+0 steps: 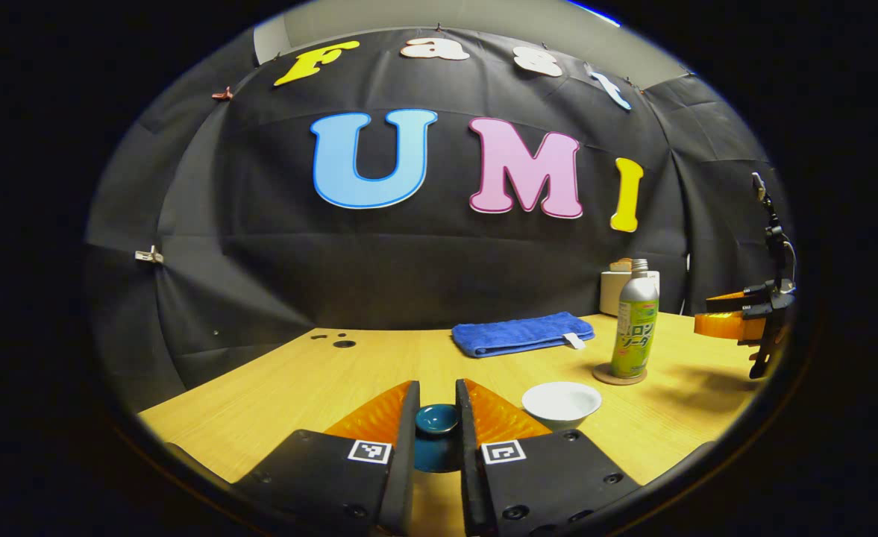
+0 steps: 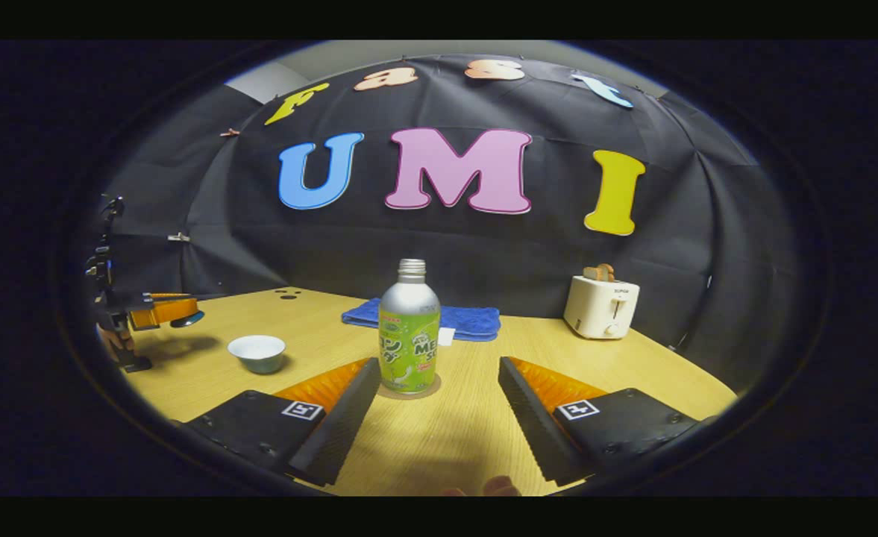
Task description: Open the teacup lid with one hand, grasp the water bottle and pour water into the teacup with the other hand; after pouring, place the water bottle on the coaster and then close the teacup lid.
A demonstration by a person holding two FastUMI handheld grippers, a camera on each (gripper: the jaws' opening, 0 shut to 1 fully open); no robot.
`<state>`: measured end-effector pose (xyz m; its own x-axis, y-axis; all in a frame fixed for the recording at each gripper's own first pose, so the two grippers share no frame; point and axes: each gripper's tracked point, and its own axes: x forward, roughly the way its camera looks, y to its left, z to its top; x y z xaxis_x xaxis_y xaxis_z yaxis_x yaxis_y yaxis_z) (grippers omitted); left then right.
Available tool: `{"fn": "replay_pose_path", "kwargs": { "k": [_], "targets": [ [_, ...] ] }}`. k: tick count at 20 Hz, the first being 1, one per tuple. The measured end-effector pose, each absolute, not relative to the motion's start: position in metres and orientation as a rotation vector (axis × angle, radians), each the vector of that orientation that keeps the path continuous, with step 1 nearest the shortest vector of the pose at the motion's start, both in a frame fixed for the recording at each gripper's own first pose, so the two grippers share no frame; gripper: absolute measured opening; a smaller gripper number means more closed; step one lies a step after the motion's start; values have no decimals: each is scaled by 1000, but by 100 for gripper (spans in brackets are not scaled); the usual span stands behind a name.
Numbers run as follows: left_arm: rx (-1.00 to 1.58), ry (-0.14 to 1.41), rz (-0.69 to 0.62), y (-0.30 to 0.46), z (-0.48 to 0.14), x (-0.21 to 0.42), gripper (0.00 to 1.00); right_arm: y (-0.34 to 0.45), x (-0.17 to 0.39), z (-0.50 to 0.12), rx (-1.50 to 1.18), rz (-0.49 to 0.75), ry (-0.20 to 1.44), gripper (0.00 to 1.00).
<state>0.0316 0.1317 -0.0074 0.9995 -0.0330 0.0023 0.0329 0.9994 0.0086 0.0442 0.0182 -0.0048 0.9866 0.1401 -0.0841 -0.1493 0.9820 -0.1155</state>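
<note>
Right gripper view: the desk (image 2: 632, 373) is seen first, broad and wooden, and on it the water bottle (image 2: 409, 328) is found upright on its coaster (image 2: 433, 388), uncapped, with nothing touching it. The right gripper (image 2: 439, 418) is held just in front of it with jaws spread wide, released, the bottle ahead of the gap rather than inside it. Behind the bottle a blue towel (image 2: 468, 319) is laid flat, and a toaster (image 2: 601, 304) is parked off to the side.

In the left gripper view, the teacup (image 1: 562, 403) is spotted open on the desk, white bowl bare, near the bottle and apart from it. The lid (image 1: 437, 419) is carried by the left gripper (image 1: 437, 406), jaws clenched on it from both sides, well clear of the cup.

So the lid is off and the bottle is on the coaster. Whether water is already in the cup cannot be told from either view. If the pouring is judged done, only the closing of the teacup is left; if not, the grasp and the pour are still owed too.
</note>
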Motion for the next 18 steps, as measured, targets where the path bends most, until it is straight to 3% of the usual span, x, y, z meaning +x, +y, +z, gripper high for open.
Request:
{"fn": "replay_pose_path", "kwargs": {
  "k": [12, 18],
  "targets": [
    [27, 16, -196, 51, -4, 60, 33, 49, 35, -13, -83, 176, 28, 98],
    [46, 67, -247, 25, -8, 79, 27, 41, 42, -12, -34, 148, 14, 98]
  ]
}}
